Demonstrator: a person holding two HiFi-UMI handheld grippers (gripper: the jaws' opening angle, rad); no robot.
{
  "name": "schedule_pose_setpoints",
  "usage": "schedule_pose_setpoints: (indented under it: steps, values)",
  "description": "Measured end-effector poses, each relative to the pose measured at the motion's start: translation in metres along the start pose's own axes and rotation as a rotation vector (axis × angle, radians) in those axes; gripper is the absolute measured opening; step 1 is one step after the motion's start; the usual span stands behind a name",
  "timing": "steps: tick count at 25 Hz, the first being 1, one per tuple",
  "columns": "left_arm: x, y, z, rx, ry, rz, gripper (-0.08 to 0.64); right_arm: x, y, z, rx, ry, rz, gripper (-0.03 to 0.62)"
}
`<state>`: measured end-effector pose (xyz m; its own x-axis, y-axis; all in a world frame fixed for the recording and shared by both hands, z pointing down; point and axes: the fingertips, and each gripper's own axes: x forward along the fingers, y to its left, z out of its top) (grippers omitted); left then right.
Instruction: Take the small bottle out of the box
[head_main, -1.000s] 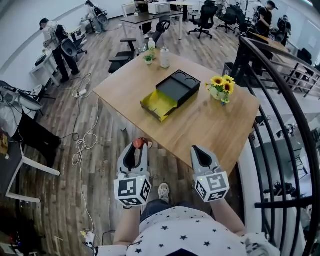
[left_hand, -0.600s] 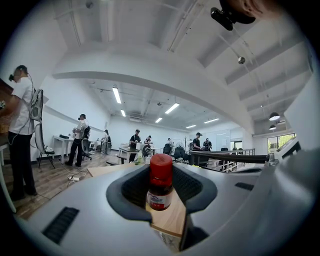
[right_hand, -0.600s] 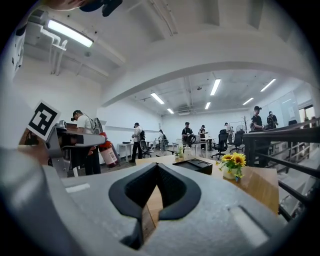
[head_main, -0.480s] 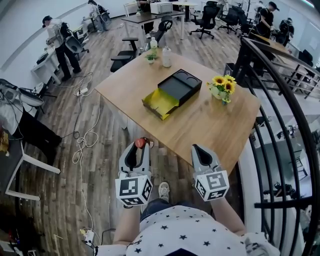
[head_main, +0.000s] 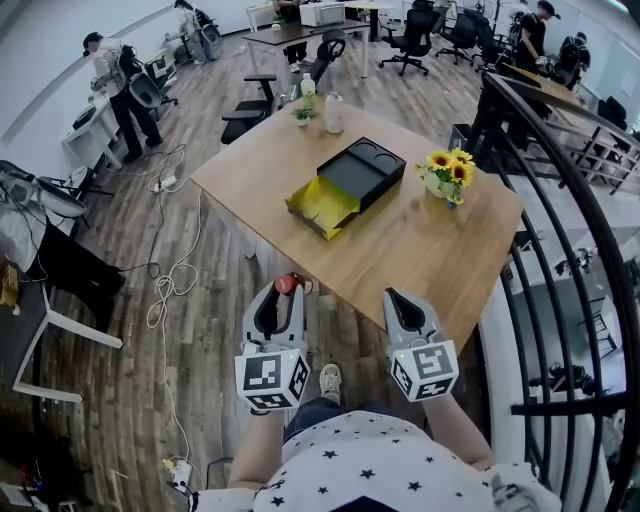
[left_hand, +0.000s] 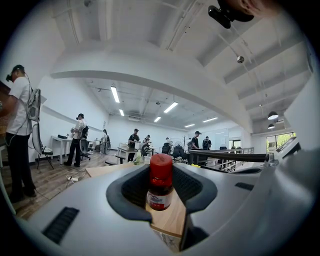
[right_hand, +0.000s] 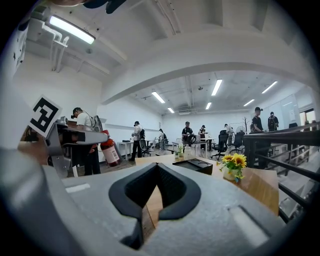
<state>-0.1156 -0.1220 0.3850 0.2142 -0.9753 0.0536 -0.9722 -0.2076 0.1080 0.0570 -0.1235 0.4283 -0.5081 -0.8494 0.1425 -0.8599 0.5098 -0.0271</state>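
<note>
wooden table (head_main: 400, 250) w/ open black box (head_main: 360, 172), sunflowers (head_main: 447, 166) near, white bottle (head_main: 333, 114) far edge

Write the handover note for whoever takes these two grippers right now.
Left gripper: shut on the small bottle, red cap away from the camera, held over the floor short of the table's near edge.
Right gripper: shut, nothing in it.
Box: open on the table, beside the sunflowers; its round recesses look empty.
Done: the bottle is out of the box.
Left: probably only to set the bottle down on bare tabletop.
</note>
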Motion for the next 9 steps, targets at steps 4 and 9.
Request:
schedule_pose_setpoints:
  steps: [4,9]
  values:
    - [0.0028,0.0018,-0.0008,-0.005,0.002,0.002,0.132,0.0023,-0.0019,-0.0031,0.0,0.009,0.002,0.005]
    - [0.0074,0.002,0.0002,-0.008,0.0,0.0,0.132,0.0053,-0.0044,-0.0019,-0.005,0.007,-0.003,0.005]
